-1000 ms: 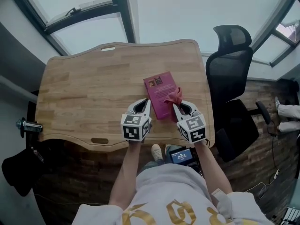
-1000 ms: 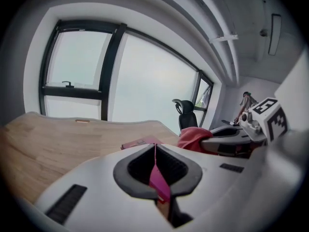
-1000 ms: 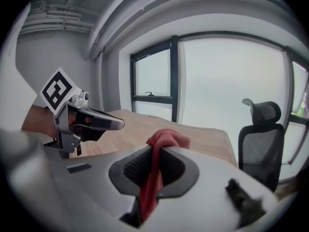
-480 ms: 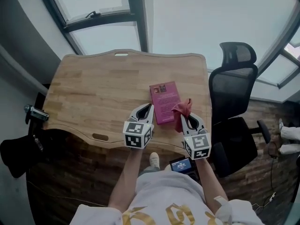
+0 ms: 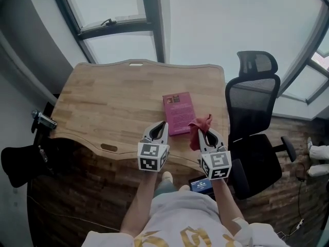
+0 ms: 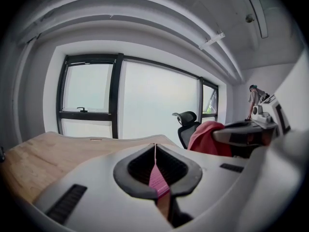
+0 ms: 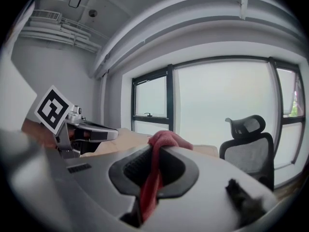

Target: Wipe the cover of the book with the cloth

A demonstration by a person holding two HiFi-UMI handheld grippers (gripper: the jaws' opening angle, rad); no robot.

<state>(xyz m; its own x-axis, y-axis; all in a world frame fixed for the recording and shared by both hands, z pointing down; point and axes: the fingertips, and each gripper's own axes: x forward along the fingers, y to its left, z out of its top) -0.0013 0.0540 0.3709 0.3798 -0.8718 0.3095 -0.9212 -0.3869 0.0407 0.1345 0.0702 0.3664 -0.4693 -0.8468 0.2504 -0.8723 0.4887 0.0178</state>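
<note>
A: Where do things stand?
B: The book (image 5: 178,112) lies flat on the table (image 5: 103,102). Just right of it, your right gripper (image 5: 205,133) is clenched on the red cloth (image 5: 198,129), clear of the cover. Your left gripper (image 5: 162,126), by the book's near left corner, is closed on nothing.
A: What's left?
B: Likely the wiping itself; your cloth isn't on the cover.

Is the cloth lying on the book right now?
No, the cloth is pinched between the right gripper's jaws, held beside the book.
</note>
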